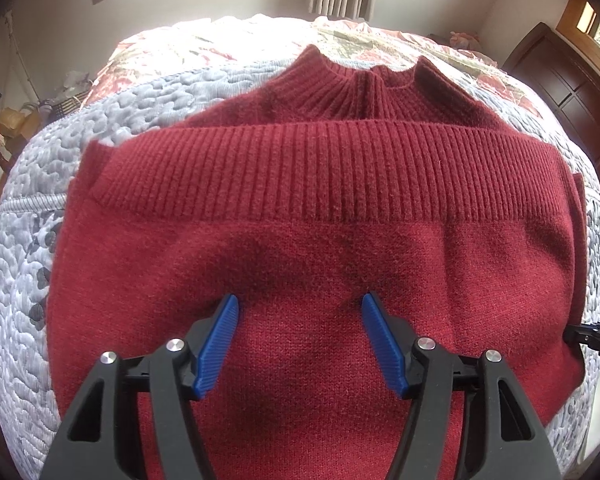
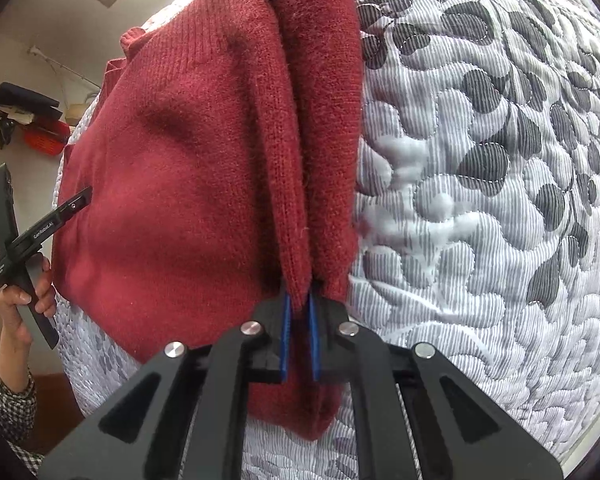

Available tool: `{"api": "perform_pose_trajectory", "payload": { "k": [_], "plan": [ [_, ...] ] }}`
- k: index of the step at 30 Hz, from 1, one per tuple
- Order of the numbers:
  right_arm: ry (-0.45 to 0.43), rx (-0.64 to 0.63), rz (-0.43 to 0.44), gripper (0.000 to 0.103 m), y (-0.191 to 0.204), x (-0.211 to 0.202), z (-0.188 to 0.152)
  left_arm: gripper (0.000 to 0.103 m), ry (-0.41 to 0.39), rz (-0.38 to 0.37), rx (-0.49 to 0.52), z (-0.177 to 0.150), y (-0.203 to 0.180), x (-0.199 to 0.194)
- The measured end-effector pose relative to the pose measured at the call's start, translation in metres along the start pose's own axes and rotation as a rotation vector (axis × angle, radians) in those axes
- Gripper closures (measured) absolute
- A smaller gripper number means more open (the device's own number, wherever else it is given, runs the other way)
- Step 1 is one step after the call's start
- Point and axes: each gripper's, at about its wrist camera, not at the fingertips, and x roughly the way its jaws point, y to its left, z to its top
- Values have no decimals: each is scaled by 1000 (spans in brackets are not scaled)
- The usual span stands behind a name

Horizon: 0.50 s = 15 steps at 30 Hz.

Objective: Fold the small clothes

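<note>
Red knitted sweater (image 1: pixel 324 240) lies on a quilted grey and white bedspread (image 1: pixel 24 248), folded so that its ribbed hem (image 1: pixel 324 168) sits across the chest just below the ribbed collar (image 1: pixel 364 80); beyond it a floral quilt (image 1: pixel 204 52) covers the far part of the bed; the left gripper (image 1: pixel 296 312) is over the near middle of the sweater, its two blue-padded fingers (image 1: pixel 216 344) spread wide apart with bare knit between them and nothing clamped, the tips at or just above the fabric, contact unclear; the right gripper (image 2: pixel 300 312) has its blue pads drawn close together on a thick fold at the sweater's side edge (image 2: pixel 300 216), layers of red knit pinched between them; in the right wrist view the person's left hand (image 2: pixel 20 300), in a checked sleeve (image 2: pixel 4 400), holds the handle of the left tool beside the sweater; a dark wooden cabinet (image 1: pixel 564 92) stands by the wall
</note>
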Motion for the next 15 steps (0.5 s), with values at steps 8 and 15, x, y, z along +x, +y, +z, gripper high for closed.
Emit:
{"api": "perform_pose_trajectory", "payload": {
  "k": [8,15],
  "plan": [
    [-1,2,-5,97,-2,0,2,37,4,4,5,1,0,0],
    [-7,19,1,97,-2,4,1,35,1,-4,-4,-1,2,5]
  ]
}}
